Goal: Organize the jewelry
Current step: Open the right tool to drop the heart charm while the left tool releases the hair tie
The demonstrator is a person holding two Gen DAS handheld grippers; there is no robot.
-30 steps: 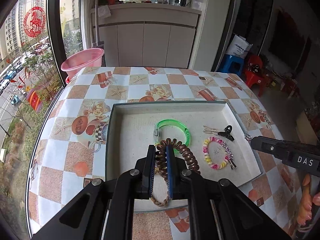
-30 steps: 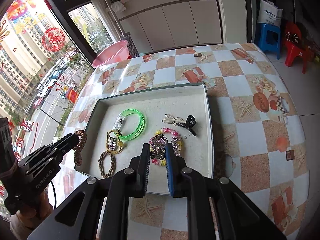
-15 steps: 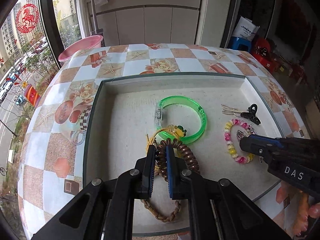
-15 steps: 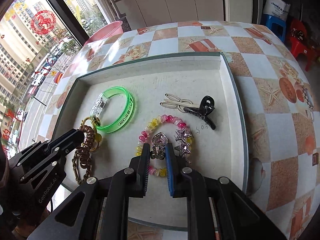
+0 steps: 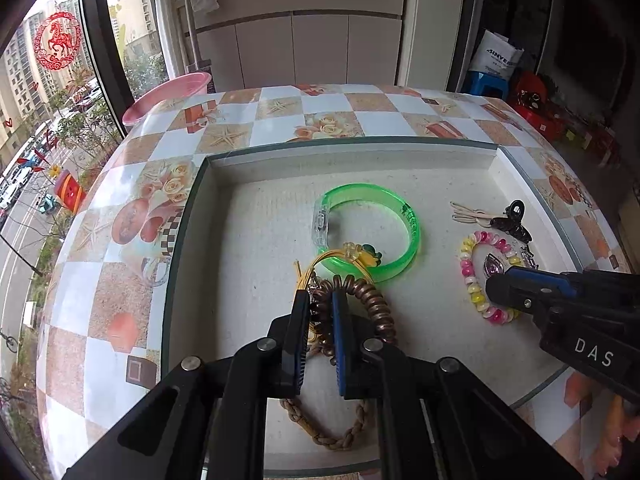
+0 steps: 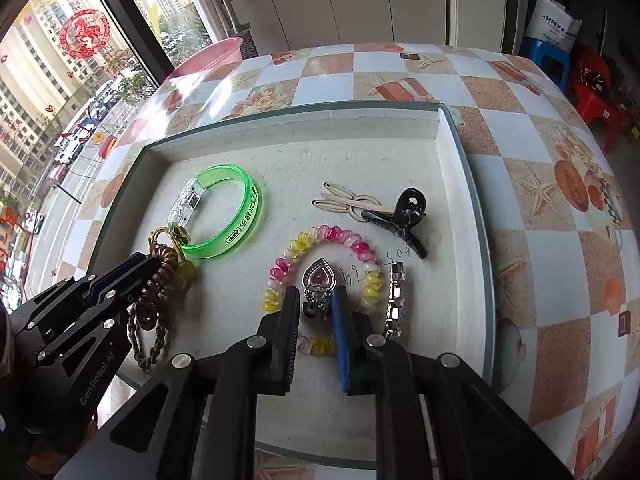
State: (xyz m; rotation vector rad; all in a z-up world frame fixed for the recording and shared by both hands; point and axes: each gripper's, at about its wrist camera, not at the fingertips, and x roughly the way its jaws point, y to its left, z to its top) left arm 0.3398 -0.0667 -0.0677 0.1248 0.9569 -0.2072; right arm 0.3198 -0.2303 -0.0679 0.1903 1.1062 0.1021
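Note:
My left gripper (image 5: 321, 300) is shut on a brown spiral hair tie (image 5: 374, 304), held low over the white tray (image 5: 400, 146); it also shows in the right wrist view (image 6: 156, 280). My right gripper (image 6: 315, 300) is shut on a silver clip with a pink heart stone (image 6: 319, 280), above the pink and yellow bead bracelet (image 6: 320, 236). A green bangle (image 5: 404, 216), a yellow cord bracelet (image 5: 352, 254), a braided brown bracelet (image 5: 332, 436), a black claw clip (image 6: 404, 216) and a rhinestone strip (image 6: 396, 300) lie in the tray.
The tray sits on a checkered tablecloth (image 5: 280, 120). A pink basin (image 5: 168, 96) stands at the table's far left edge by the window. White cabinets stand behind; a blue stool (image 6: 548, 56) and red items are at the right.
Both grippers have moved forward and lower over the tray, each still holding its item. The hair tie now hangs close over the yellow cord bracelet.

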